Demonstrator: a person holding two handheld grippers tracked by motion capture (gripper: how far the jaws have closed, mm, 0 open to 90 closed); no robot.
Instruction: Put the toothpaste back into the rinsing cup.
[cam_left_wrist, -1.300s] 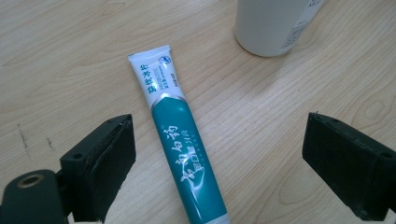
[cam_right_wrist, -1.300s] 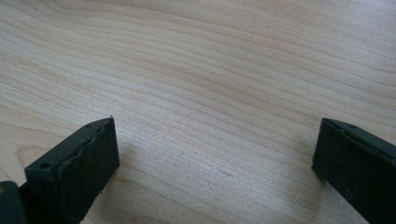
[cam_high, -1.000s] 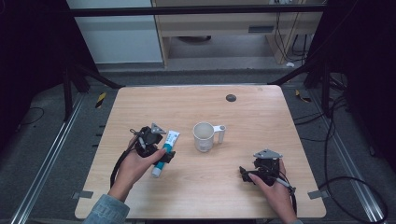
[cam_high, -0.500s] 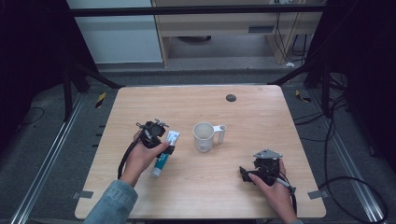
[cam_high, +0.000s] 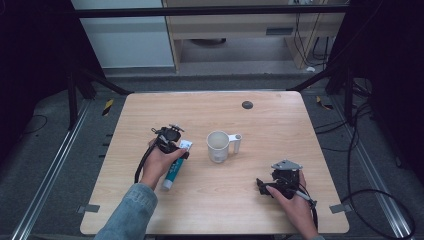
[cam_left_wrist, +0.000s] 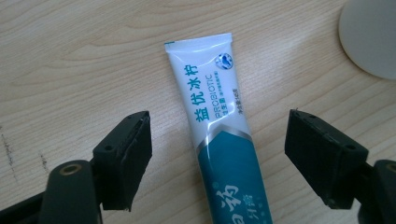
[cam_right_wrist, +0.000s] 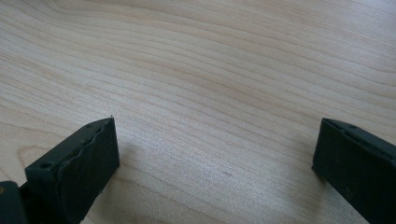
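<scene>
A white and teal toothpaste tube (cam_high: 175, 167) (cam_left_wrist: 219, 135) lies flat on the wooden table (cam_high: 280, 120), left of a white mug (cam_high: 218, 146). My left gripper (cam_high: 176, 146) (cam_left_wrist: 218, 140) hangs low over the tube's flat white end. Its jaws stand on either side of the tube with gaps to both pads; they have just been closing. My right gripper (cam_high: 262, 186) (cam_right_wrist: 215, 154) rests near the table's front right, open over bare wood with nothing between its jaws.
The mug's handle points right, and its pale rim (cam_left_wrist: 371, 37) shows at the top right of the left gripper view. A small dark disc (cam_high: 247, 104) lies near the table's far edge. Dark floor, cables and metal rails surround the table.
My left hand has moved forward and down over the tube, whose white end is now partly covered by the gripper. The right hand has stayed in place.
</scene>
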